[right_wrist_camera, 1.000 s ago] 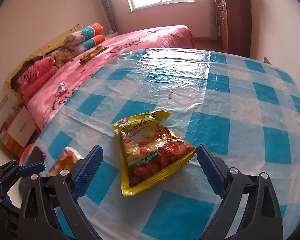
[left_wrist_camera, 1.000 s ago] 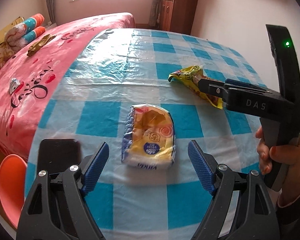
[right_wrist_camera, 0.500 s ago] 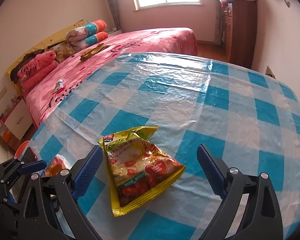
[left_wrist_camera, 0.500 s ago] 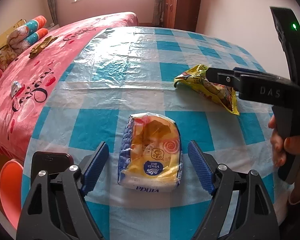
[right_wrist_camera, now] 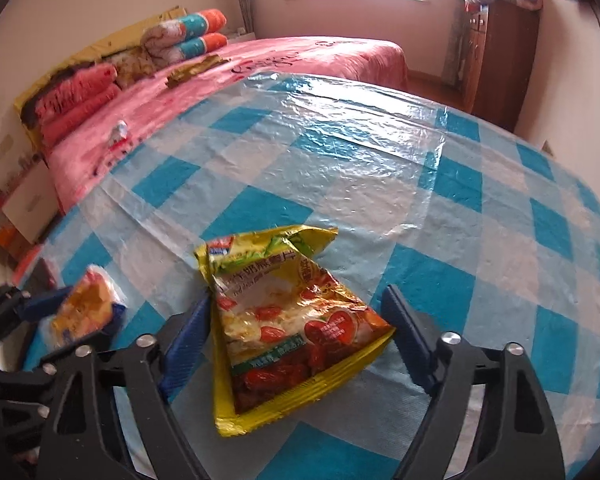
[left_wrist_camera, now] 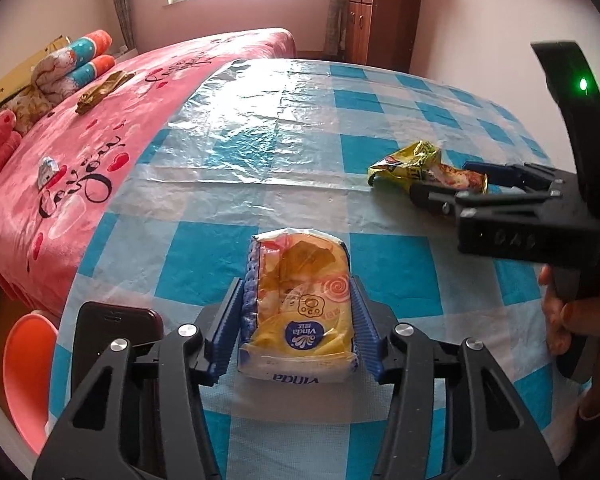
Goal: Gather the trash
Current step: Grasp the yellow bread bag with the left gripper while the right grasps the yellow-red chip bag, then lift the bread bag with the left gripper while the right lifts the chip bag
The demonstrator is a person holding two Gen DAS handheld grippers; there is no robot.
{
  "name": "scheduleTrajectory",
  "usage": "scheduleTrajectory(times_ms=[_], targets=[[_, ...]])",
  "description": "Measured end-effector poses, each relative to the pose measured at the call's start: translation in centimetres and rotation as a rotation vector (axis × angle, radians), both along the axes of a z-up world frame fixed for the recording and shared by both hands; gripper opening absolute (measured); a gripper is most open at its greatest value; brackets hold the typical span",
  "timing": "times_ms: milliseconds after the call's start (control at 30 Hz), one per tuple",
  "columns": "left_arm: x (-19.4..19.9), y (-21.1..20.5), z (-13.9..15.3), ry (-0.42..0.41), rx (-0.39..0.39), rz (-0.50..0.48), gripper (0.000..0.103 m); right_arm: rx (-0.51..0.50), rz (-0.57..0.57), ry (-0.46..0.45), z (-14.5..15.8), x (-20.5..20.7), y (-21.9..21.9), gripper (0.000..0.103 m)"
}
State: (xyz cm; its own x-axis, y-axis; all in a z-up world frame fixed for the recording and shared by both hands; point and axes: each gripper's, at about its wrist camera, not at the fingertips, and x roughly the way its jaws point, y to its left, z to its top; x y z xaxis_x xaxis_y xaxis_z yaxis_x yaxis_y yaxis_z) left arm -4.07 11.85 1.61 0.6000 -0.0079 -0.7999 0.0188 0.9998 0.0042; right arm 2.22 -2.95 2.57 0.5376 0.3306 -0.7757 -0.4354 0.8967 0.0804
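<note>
Two pieces of trash are counted on the table [left_wrist_camera: 284,152], which is covered by a blue-and-white checked cloth under clear plastic. One tissue pack [left_wrist_camera: 300,312], yellow and white, is marked "Vinda" on its face and again along its near end; it lies toward the near edge. One yellow snack bag [right_wrist_camera: 284,320], printed with red fruit and a red heart, is crumpled near the right edge; its Chinese lettering is too blurred to be read.

The left gripper [left_wrist_camera: 298,330] is held low and level over the near edge, both blue pads pressed against the sides of the tissue pack. The right gripper [right_wrist_camera: 300,340] is lowered around the snack bag; its left pad appears to touch the bag while the right pad stands apart, so it is taken as part-closed, not yet clamped. "DAS" is faintly seen on its body.

One dark phone [left_wrist_camera: 112,332] lies at the near left corner. One orange stool [left_wrist_camera: 28,368] is seen below that corner.
</note>
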Motion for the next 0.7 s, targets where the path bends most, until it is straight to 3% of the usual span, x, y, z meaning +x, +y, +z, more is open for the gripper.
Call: scheduleTrajectory(times_ms=[400,500,700], targets=[[-0.5,1.3,0.4,-0.013,-0.092,0.003,0.044,-0.024,0.019,-0.047,0.5,-1.4,0.3,0.059],[-0.7,1.5,0.5,-0.014,-0.112,-0.004,0.042,-0.002,0.008,-0.056,0.8,-1.8,0.0,0.045],[-1.5,1.8,0.8,-0.021,-0.143,-0.021,0.038,-0.002,-0.011,-0.072,1.1,-2.7,0.0,0.039]])
